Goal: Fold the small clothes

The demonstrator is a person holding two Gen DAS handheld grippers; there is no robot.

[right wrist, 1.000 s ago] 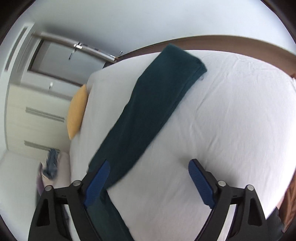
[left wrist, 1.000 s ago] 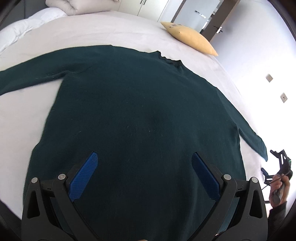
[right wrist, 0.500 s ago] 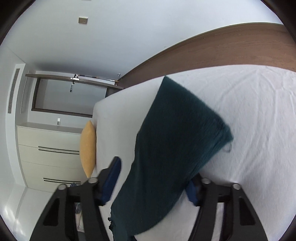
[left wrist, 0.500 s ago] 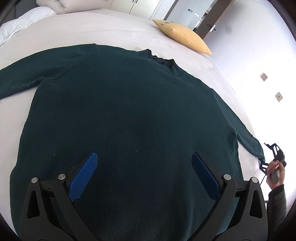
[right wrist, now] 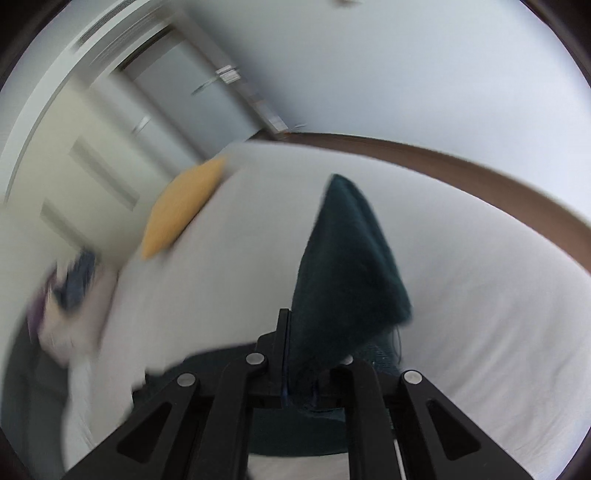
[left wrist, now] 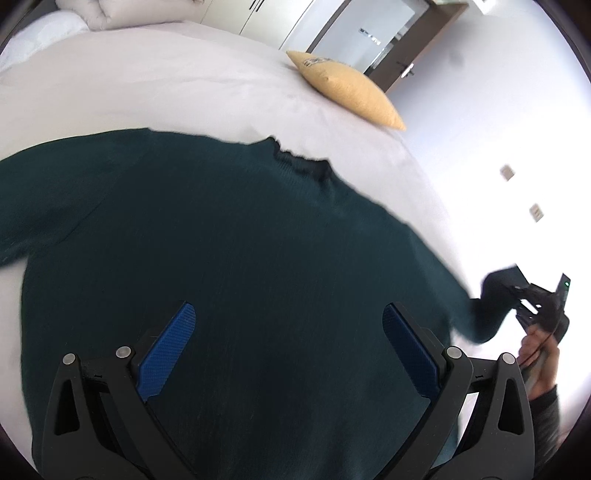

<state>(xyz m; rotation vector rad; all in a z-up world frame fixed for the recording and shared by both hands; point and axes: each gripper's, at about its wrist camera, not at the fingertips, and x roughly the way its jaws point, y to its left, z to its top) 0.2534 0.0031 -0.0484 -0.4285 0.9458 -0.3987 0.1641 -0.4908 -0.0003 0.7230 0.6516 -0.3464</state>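
A dark green sweater (left wrist: 236, 258) lies spread flat on the white bed (left wrist: 166, 88), neck toward the far side. My left gripper (left wrist: 288, 347) is open and empty above the sweater's lower body. My right gripper (right wrist: 295, 354) is shut on the end of the sweater's right sleeve (right wrist: 347, 266) and holds it lifted off the bed. In the left wrist view, the right gripper (left wrist: 532, 299) shows at the right edge with the sleeve end (left wrist: 495, 306) in it.
A yellow cushion (left wrist: 347, 88) lies at the far right corner of the bed. White pillows (left wrist: 122, 14) sit at the far left. A brown bed edge (right wrist: 480, 173), a door and white drawers are behind. Some clothes (right wrist: 70, 284) lie at the left.
My right gripper closed on the sleeve end and lifted it off the bed. My left gripper stayed open and drifted over the sweater's body.
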